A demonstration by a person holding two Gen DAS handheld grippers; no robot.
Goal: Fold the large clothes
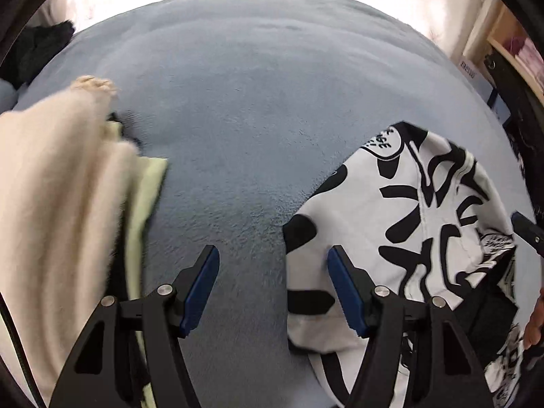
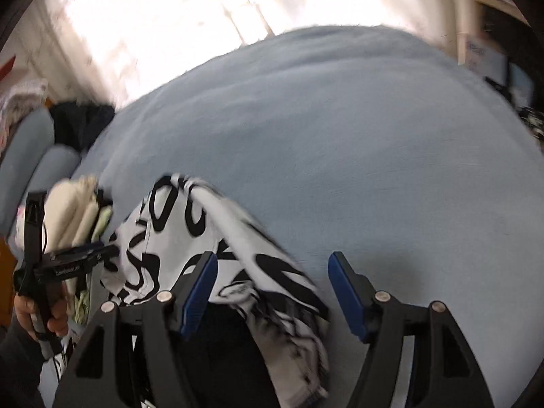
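Claws wide and empty over a blue blanket, printed garment beside each.

Left claw (image 1: pixel 273 260) stands wide with only the blanket (image 1: pixel 251 108) between its blue pads; the black-and-white garment (image 1: pixel 408 204) lies crumpled just to its right, its edge passing under the right finger but not pinched. To the left of that claw is a cream stack (image 1: pixel 57 183) with a pale green layer (image 1: pixel 146 197) showing at its edge, and farther off a dark heap (image 1: pixel 37 51) at the blanket's far left. Right claw (image 2: pixel 272 261) is also wide, nothing gripped; the garment (image 2: pixel 190 231) runs behind its left finger and down between the arms, bare blanket (image 2: pixel 340 136) to the right. In the right wrist view a hand (image 2: pixel 37 312) holds the left claw's handle at far left.
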